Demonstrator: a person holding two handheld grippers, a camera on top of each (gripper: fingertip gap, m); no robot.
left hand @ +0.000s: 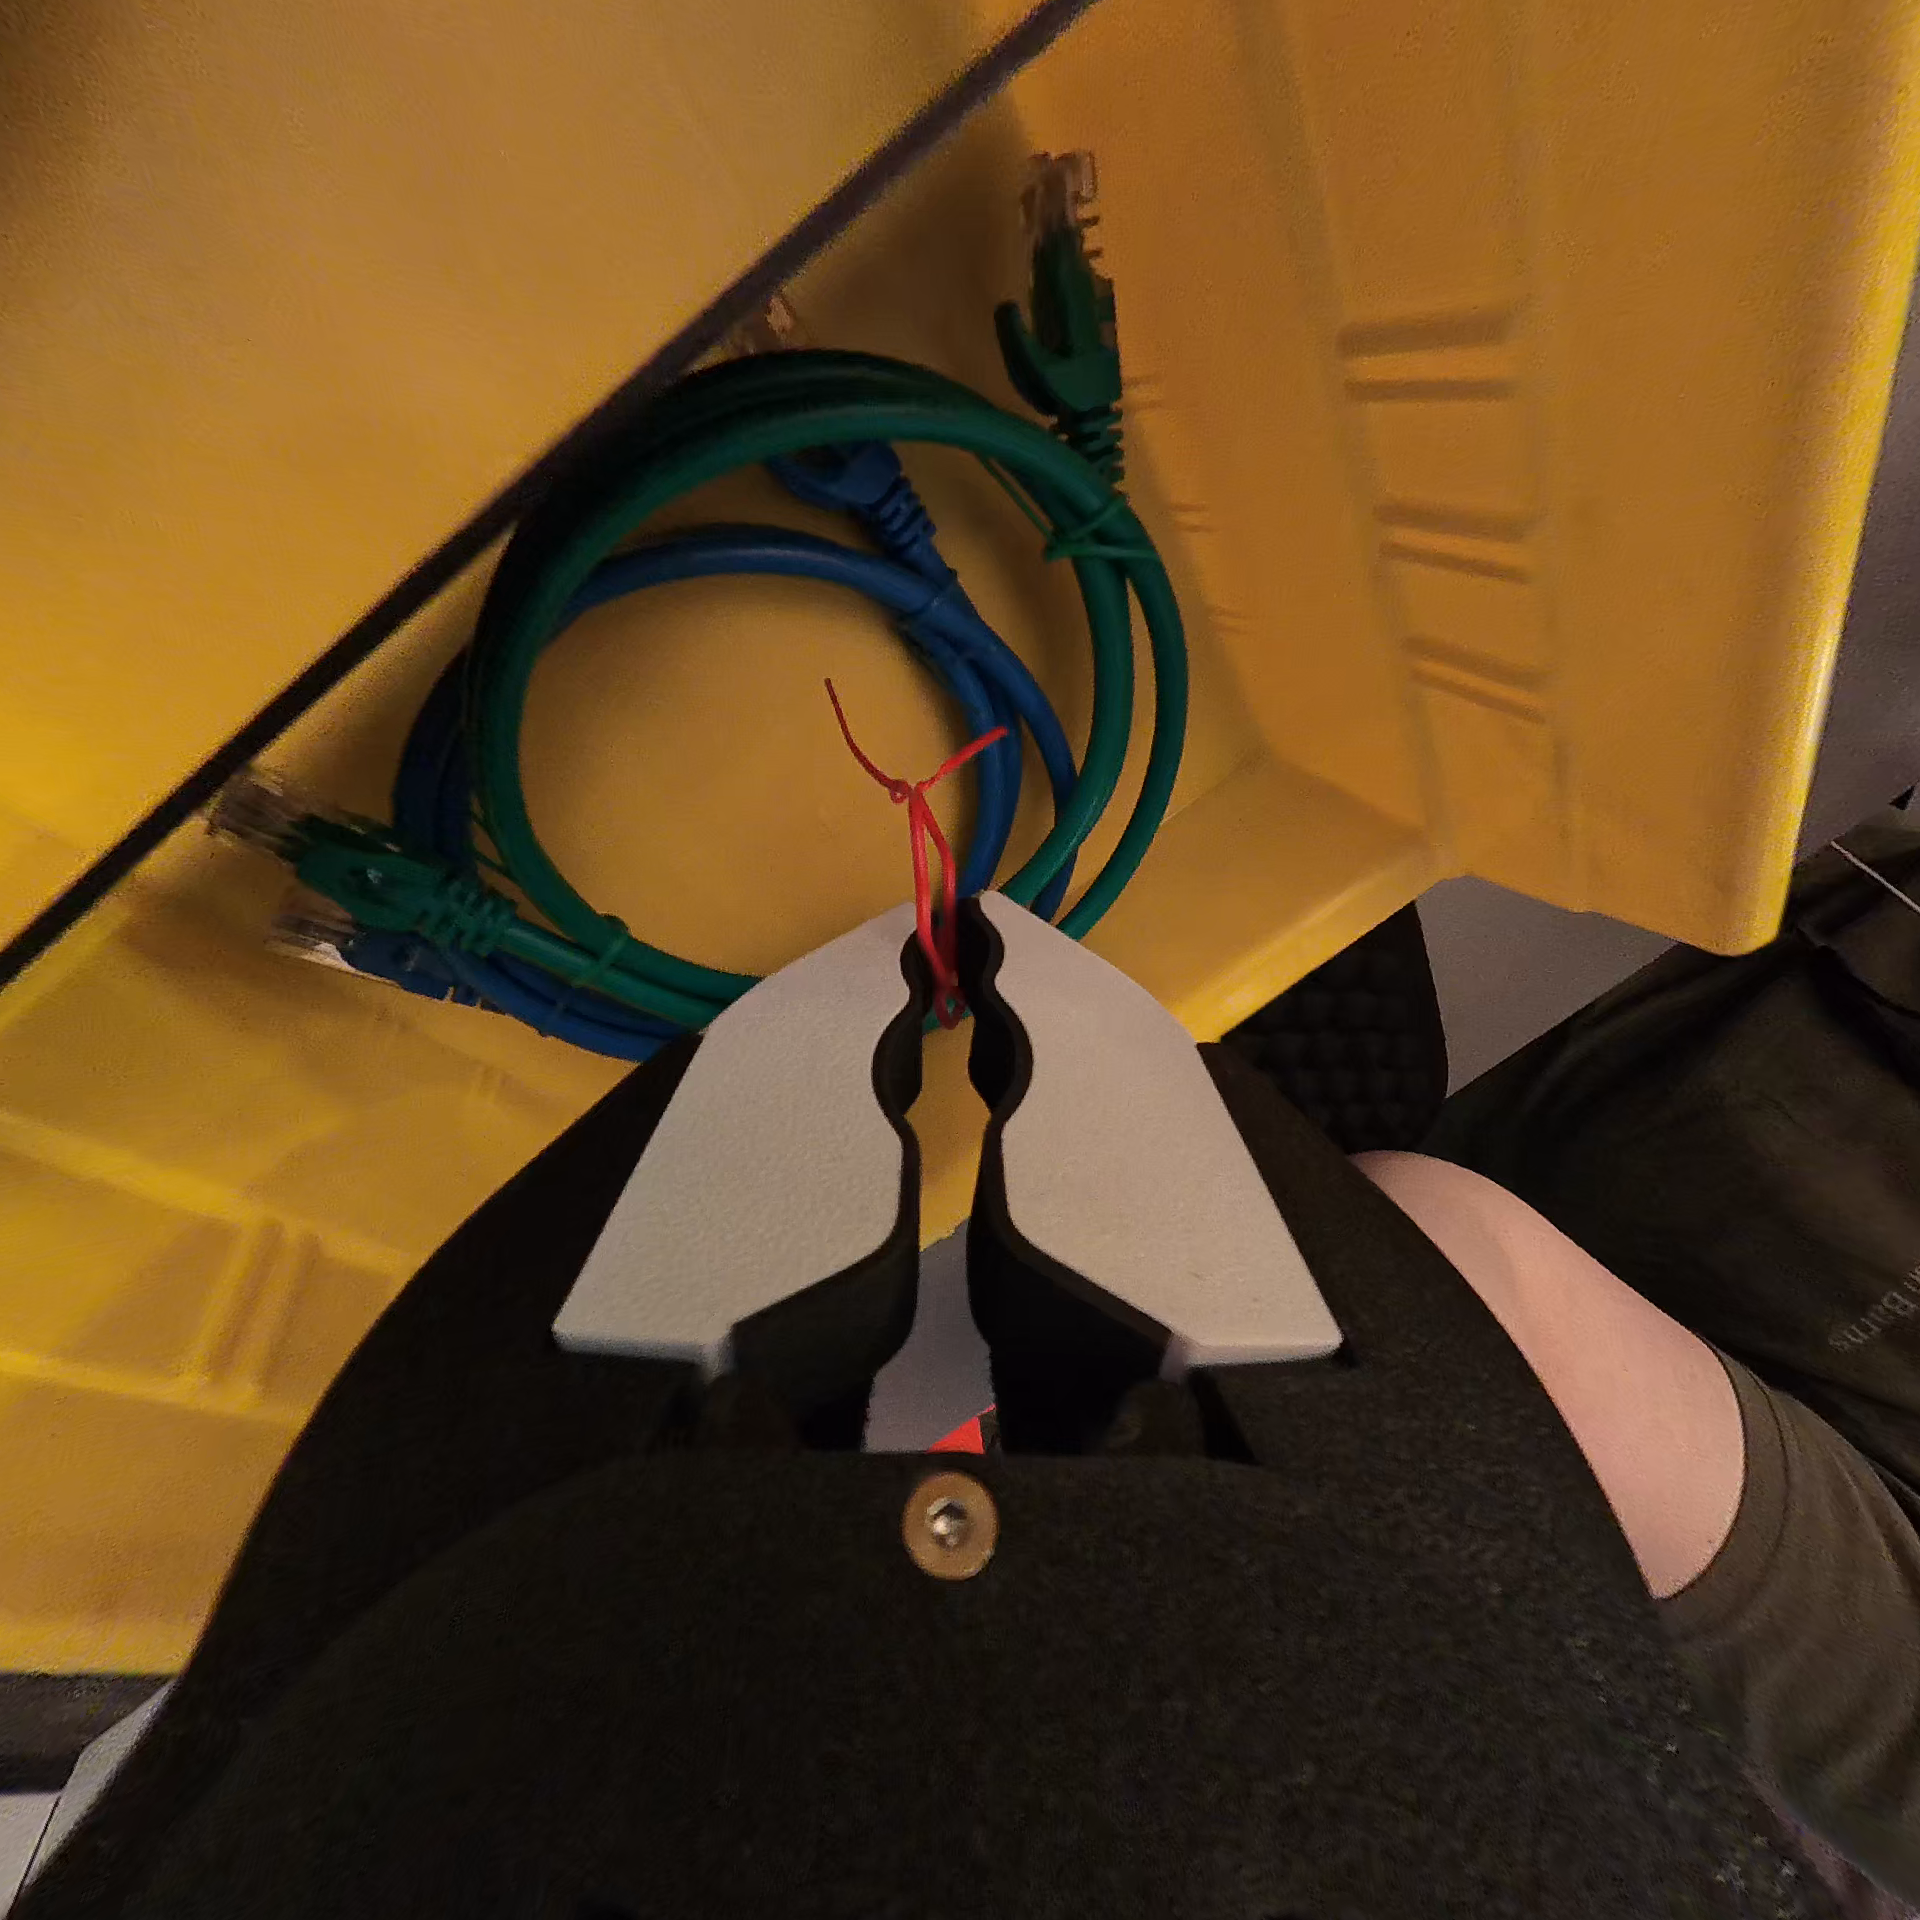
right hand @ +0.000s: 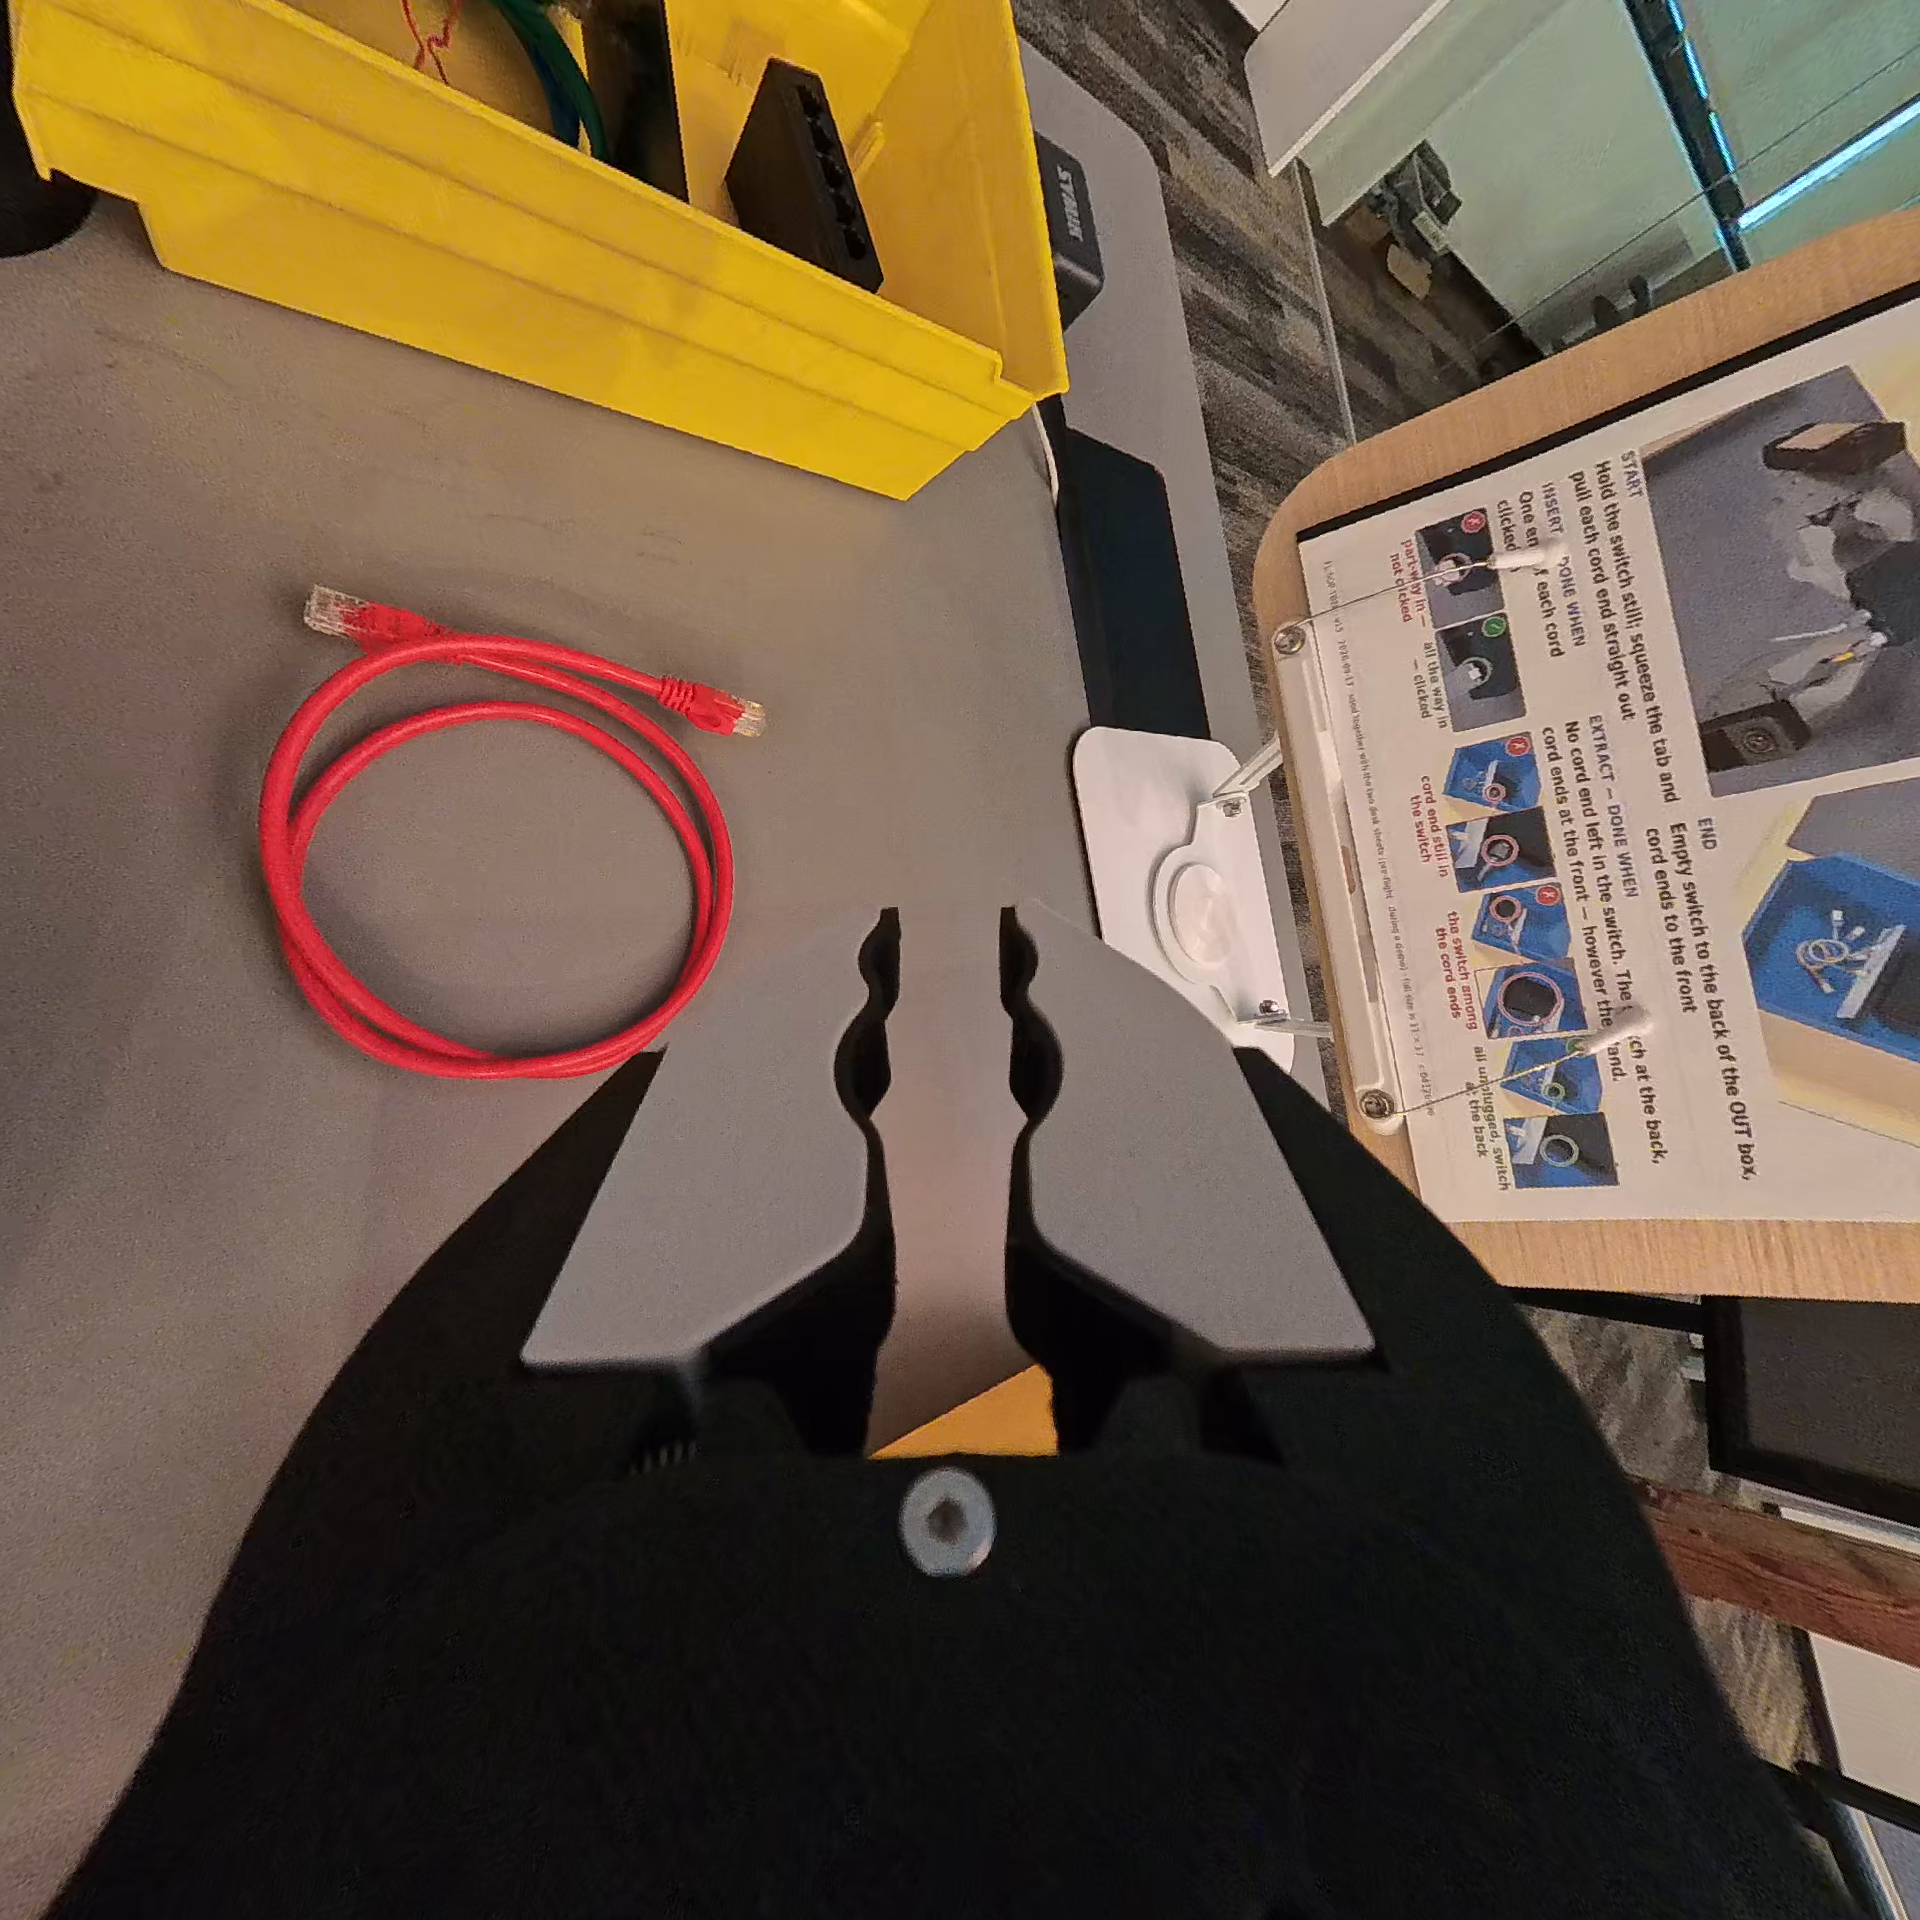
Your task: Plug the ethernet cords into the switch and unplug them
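Observation:
In the left wrist view my left gripper point(left hand: 943, 920) is shut on a thin red twist tie point(left hand: 928, 831), at the rim of a yellow bin point(left hand: 1299, 810). Inside the bin lie a coiled green ethernet cord point(left hand: 1117, 623) and a coiled blue ethernet cord point(left hand: 977, 644). In the right wrist view my right gripper point(right hand: 945, 920) is open and empty above the grey table point(right hand: 156, 1143). A coiled red ethernet cord point(right hand: 488, 862) lies on the table to its left. The black switch point(right hand: 810, 177) stands in the yellow bin point(right hand: 571, 281) at the back.
A black divider point(left hand: 520, 499) crosses the bin in the left wrist view. A wooden board with a printed instruction sheet point(right hand: 1662, 831) and a white stand point(right hand: 1184, 883) sit right of the table edge. A person's arm point(left hand: 1538, 1351) shows at right. The grippers' ends are close to 35 cm from one another.

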